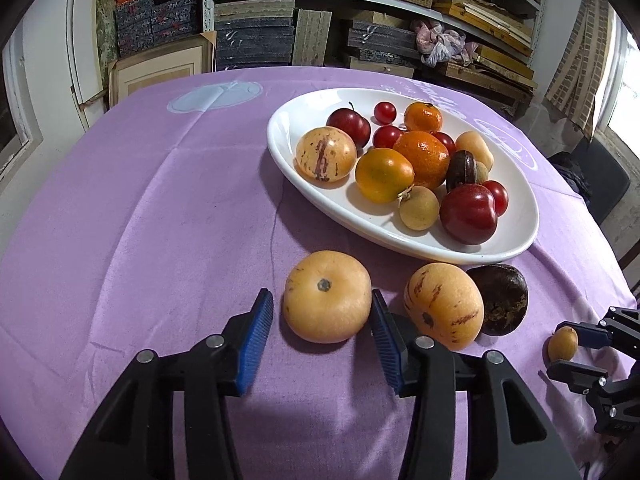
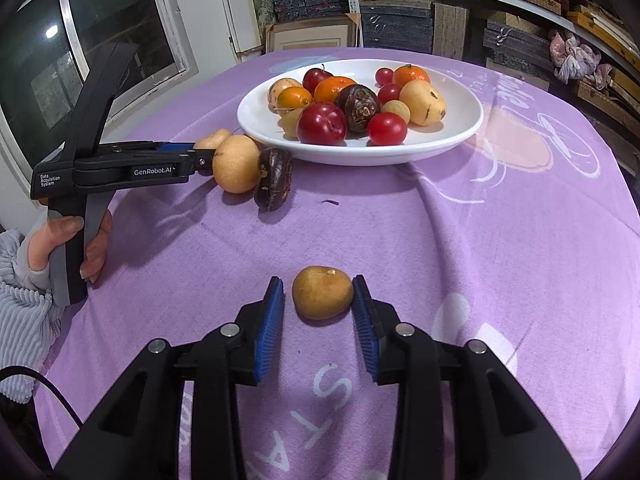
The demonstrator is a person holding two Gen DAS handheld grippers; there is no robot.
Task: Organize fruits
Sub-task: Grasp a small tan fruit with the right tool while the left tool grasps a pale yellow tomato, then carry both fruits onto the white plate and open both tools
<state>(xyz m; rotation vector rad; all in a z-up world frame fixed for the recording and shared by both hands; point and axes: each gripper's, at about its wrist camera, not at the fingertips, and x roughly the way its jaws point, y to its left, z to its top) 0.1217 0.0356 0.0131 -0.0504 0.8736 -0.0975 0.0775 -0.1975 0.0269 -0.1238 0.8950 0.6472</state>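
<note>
A pale orange round fruit lies on the purple cloth between the blue pads of my left gripper. The right pad is at its skin and a narrow gap shows at the left pad, so the gripper is open. A striped yellow fruit and a dark brown fruit lie just right of it. My right gripper is open around a small tan fruit, with a gap at its left pad. The white oval plate behind holds several fruits.
A person's hand in a grey ribbed sleeve holds the left gripper at the left of the right wrist view. Shelves of stacked boxes stand behind the table. A window is on the left wall.
</note>
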